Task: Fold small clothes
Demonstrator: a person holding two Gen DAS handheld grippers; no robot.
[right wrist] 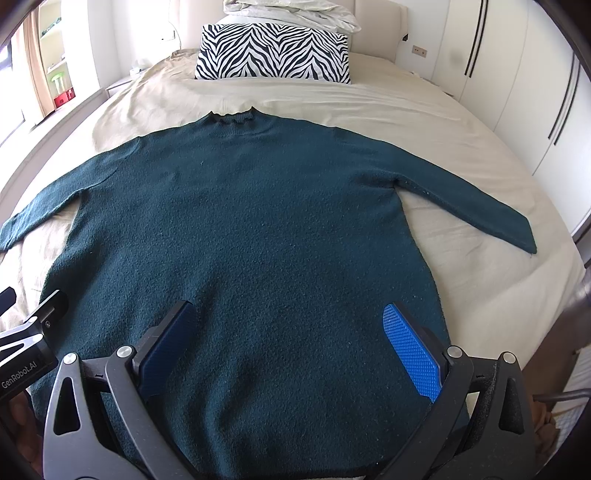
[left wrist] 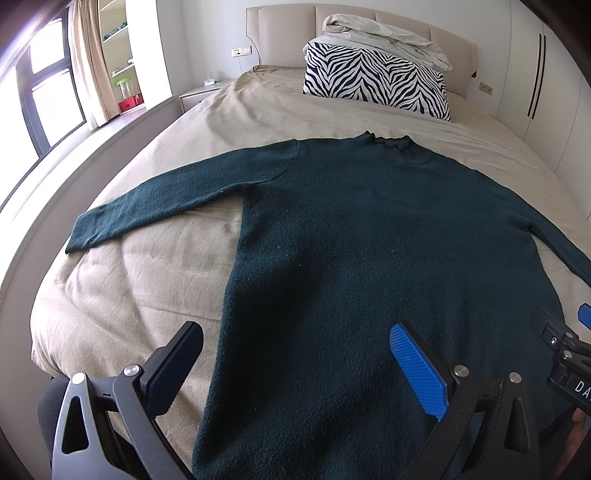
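Dark teal sweater (right wrist: 243,229) on a beige sheet (right wrist: 424,122). Zebra-striped black-and-white pillow (right wrist: 273,51) at the head edge, white bedding (right wrist: 295,9) on top. Gripper pads (right wrist: 412,350) blue.

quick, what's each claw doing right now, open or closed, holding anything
Left claw: open, holding nothing, over the sweater near its hem.
Right claw: open, holding nothing, also over the sweater near its hem.
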